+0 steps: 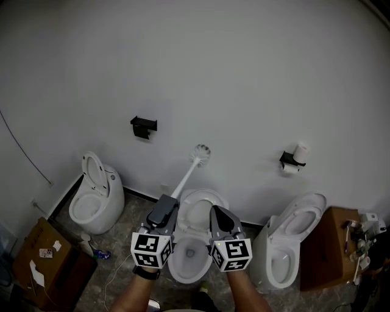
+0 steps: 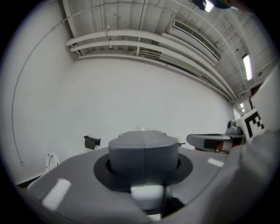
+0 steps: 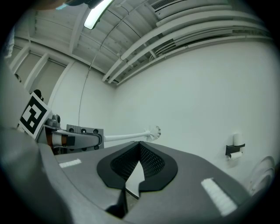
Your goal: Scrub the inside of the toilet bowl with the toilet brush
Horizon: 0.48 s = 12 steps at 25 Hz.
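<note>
Your head view is evenly lit but slightly dim. The white wall (image 1: 244,73) greys toward the corners, and fisheye bends the floor (image 1: 131,210) line. A soft shadow sits just under the black holder (image 1: 144,127). Both gripper views have round black vignettes. A strip light (image 3: 98,11) blows out top left in the right gripper view. A second strip light (image 2: 247,65) glares at right in the left one. The left hand-held gripper (image 2: 144,140) body is soft-focus up close.

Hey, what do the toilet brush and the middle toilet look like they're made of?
Toilet brush: probably plastic, plain matte white; thin one-piece stem ending in a flared head of stiff-looking white bristles.
Middle toilet: likely glazed ceramic; smooth white with thick, rounded walls and a soft sheen. Its raised lid is thinner and could be plastic, which is hard to tell from here.
</note>
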Each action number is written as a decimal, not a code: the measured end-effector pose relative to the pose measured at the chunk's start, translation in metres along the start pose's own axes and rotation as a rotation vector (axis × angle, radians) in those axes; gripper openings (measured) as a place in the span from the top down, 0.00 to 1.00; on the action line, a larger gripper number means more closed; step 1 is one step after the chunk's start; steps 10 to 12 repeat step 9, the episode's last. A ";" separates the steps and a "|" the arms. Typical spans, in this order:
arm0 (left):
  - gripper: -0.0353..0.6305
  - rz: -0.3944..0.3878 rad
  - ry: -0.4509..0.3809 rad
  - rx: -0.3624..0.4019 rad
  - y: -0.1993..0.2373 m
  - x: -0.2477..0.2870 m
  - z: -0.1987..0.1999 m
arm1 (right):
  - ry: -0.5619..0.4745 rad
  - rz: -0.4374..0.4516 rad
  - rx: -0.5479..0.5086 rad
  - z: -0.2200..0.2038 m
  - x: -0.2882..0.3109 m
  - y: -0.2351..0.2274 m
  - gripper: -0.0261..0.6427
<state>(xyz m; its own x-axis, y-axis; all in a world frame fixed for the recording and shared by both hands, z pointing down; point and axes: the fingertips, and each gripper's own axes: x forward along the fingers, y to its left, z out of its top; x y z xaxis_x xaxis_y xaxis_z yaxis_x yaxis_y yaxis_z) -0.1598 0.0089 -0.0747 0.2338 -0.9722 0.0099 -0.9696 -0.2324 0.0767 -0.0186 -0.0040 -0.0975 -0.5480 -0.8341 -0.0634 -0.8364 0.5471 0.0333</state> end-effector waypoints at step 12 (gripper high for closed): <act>0.72 0.009 0.000 -0.001 0.002 0.003 0.000 | 0.005 0.007 -0.006 0.000 0.006 0.001 0.94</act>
